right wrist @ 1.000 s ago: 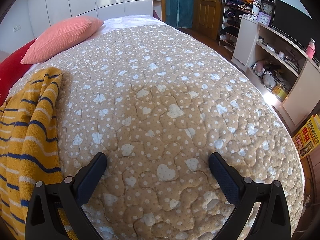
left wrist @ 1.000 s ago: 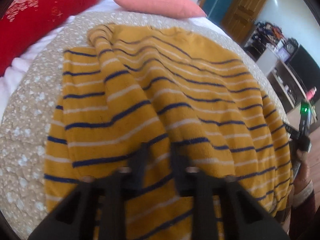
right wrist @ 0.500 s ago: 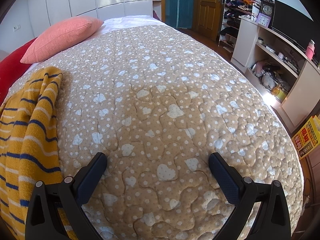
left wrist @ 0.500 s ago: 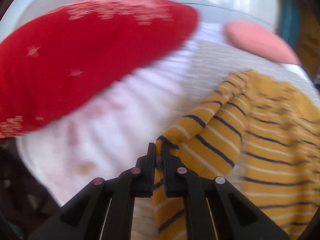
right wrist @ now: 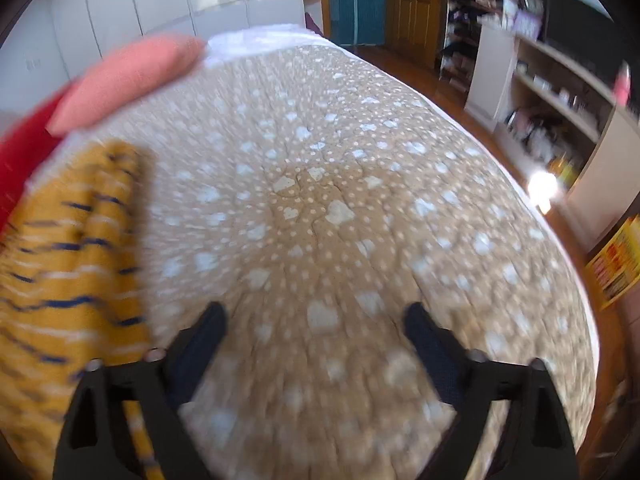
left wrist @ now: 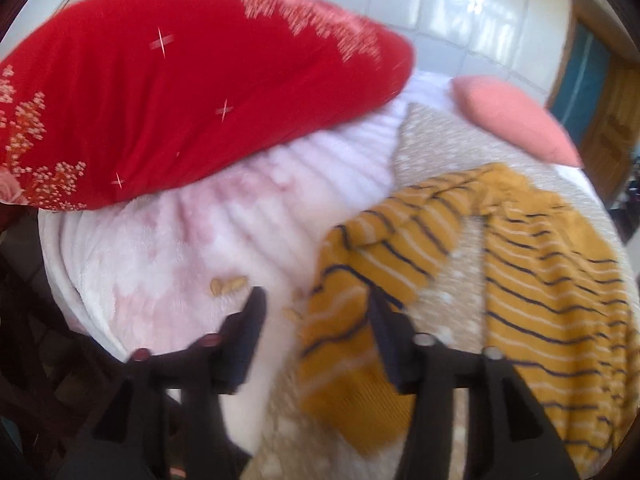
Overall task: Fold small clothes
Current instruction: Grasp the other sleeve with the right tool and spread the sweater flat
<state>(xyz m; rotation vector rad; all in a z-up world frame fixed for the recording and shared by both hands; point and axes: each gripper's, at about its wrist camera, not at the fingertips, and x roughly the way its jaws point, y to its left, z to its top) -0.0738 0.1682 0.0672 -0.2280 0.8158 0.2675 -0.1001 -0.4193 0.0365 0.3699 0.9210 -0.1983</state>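
Left wrist view puts your left gripper [left wrist: 316, 308] with its jaws apart and holding nothing; the sleeve [left wrist: 360, 300] of the striped sweater [left wrist: 552, 280] lies between and just past them, running up and to the right toward the body on the bedspread [left wrist: 460, 264]. This hand is the nearer one. Blur hides whether the jaws touch cloth, and the cuff is cut off by the right jaw. Right wrist view shows your right gripper [right wrist: 316, 320] also spread wide and empty over bare bedspread, the sweater off to its left, smeared and cropped at the edge.
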